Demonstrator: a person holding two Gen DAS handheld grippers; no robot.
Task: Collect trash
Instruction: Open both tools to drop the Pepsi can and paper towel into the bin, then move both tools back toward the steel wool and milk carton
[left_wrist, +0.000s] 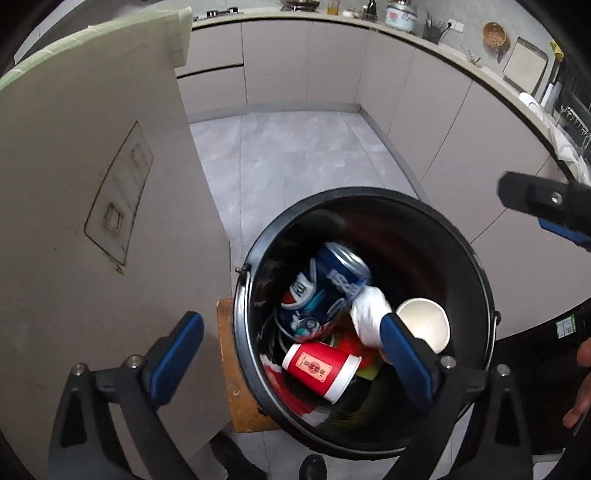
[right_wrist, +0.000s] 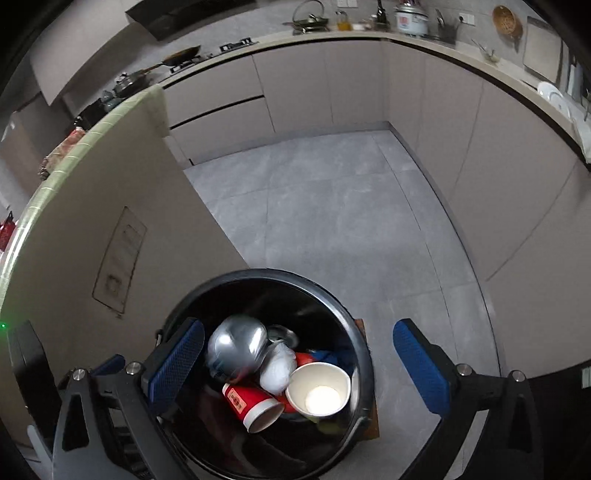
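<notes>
Black round trash bin (left_wrist: 476, 280) stands on a small wooden board (left_wrist: 227, 354) on the grey tiled kitchen floor (left_wrist: 295, 155), beside the end panel of a beige cabinet (left_wrist: 92, 221).

Left gripper (left_wrist: 291, 354) hangs above the bin's near rim, its blue pads spread wide with nothing pressed between them. One pad sits outside the bin's left wall; the other overlaps the contents in the left wrist view.

Right gripper (right_wrist: 299, 362) is likewise spread wide and empty, positioned over the bin's right side; one pad is above the opening, the other beyond the right rim over the floor.

Bin contents:
- Blue Pepsi can (left_wrist: 328, 288), lying tilted toward the far-left wall.
- Red paper cup (left_wrist: 321, 369) on its side, mouth toward the near rim.
- White paper cup (left_wrist: 424, 321), mouth up, near the right wall.
- Crumpled white tissue (left_wrist: 369, 310), touching the can and between the two cups.

A hand (left_wrist: 581, 387) shows at the right edge of the left wrist view.
</notes>
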